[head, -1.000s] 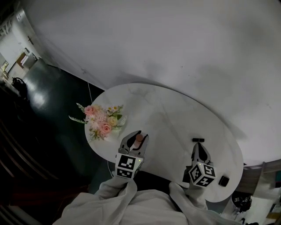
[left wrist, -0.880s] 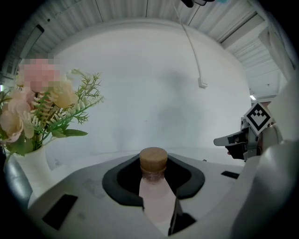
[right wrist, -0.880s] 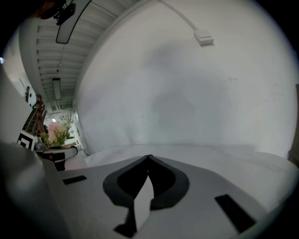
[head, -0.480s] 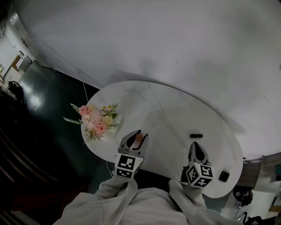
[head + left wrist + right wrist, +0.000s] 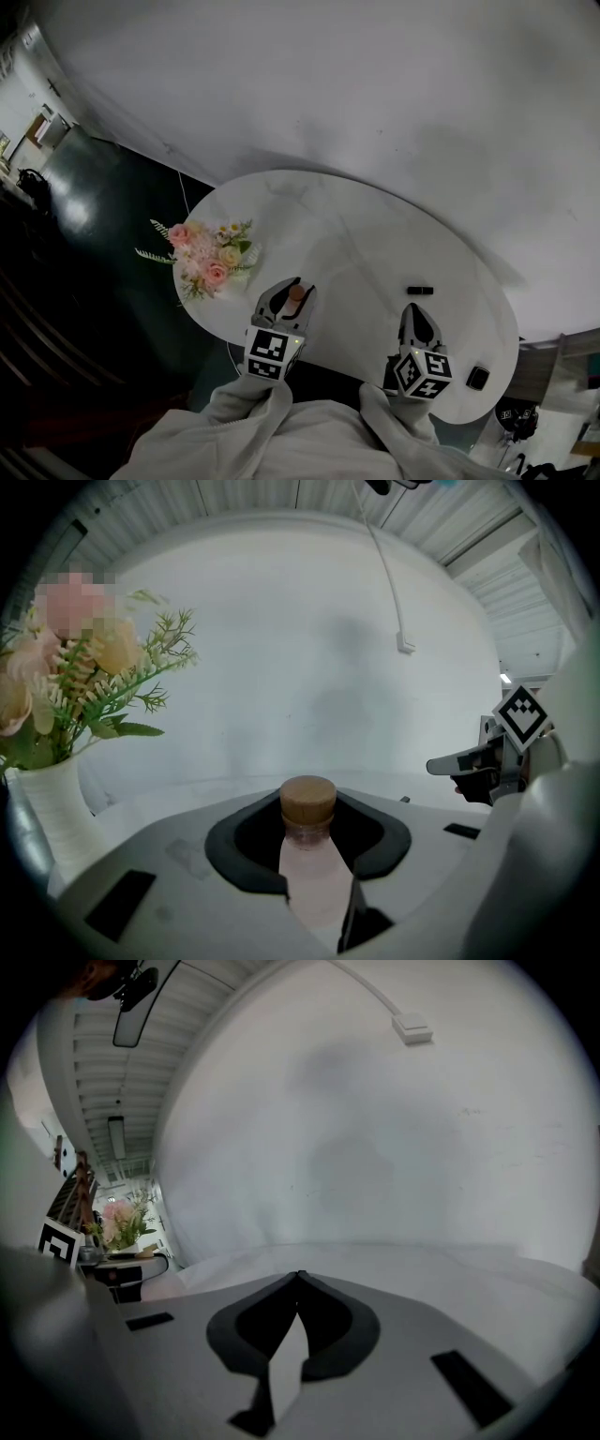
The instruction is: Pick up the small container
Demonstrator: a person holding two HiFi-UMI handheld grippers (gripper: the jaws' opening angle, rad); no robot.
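The small container is a little pink bottle with a cork stopper. It sits between the jaws of my left gripper, which is shut on its body, stopper pointing away from the camera. In the head view the bottle shows in the left gripper over the near left part of the white oval table. My right gripper hovers at the near right with its jaws together and nothing in them. Its tips meet in the right gripper view.
A white vase of pink flowers stands at the table's left edge, close beside the left gripper; the vase shows in the left gripper view. A short black stick lies just beyond the right gripper. A small black square object sits at the near right rim.
The right gripper has drawn back a little from the black stick. The left gripper keeps still with the bottle in it. The head view has shifted slightly.
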